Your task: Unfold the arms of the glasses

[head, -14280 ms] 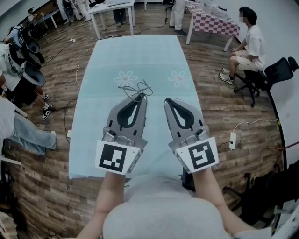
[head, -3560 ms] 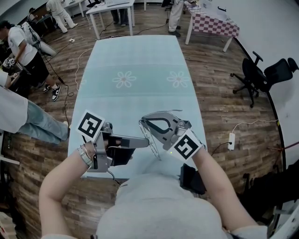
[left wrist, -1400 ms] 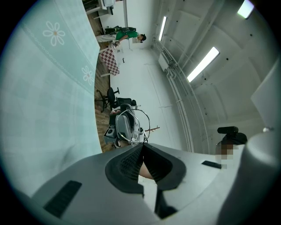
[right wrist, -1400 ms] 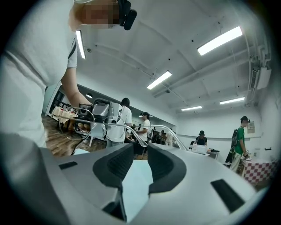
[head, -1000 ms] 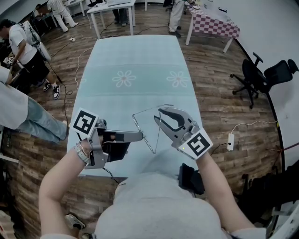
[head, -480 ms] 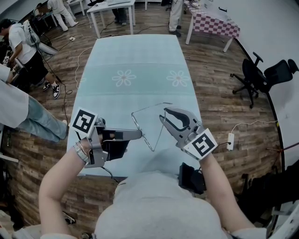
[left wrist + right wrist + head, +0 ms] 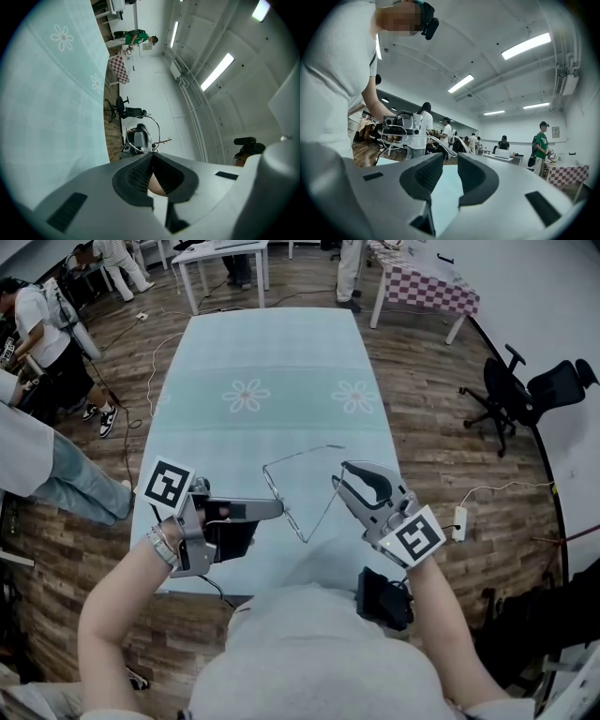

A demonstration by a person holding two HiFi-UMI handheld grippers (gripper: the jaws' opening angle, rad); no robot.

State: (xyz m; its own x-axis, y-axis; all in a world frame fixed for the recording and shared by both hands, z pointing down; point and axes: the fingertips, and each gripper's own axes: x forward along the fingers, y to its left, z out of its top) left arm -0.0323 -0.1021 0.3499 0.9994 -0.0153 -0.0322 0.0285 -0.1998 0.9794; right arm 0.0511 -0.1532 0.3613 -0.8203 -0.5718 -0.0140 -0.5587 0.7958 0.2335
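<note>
Thin wire-framed glasses (image 7: pixel 298 457) hang above the near end of the pale blue table (image 7: pixel 272 362). My left gripper (image 7: pixel 280 510) is shut on their front frame and points right. Both arms stand out from the frame, one toward the table's far side, one slanting toward my right gripper (image 7: pixel 339 475). That gripper is open, with nothing between its jaws, and its tips sit by the end of the nearer arm. In the left gripper view the glasses (image 7: pixel 140 136) stick out past the closed jaws. In the right gripper view a glasses arm (image 7: pixel 440 145) crosses just beyond the open jaws.
The cloth has two flower prints (image 7: pixel 247 395) further up the table. People stand at the left (image 7: pixel 37 324), and an office chair (image 7: pixel 525 395) is at the right. A power strip with a cable (image 7: pixel 458 521) lies on the wooden floor.
My right gripper has slid to the right, and the nearer glasses arm has swung out further with it. The left gripper has kept still with the frame.
</note>
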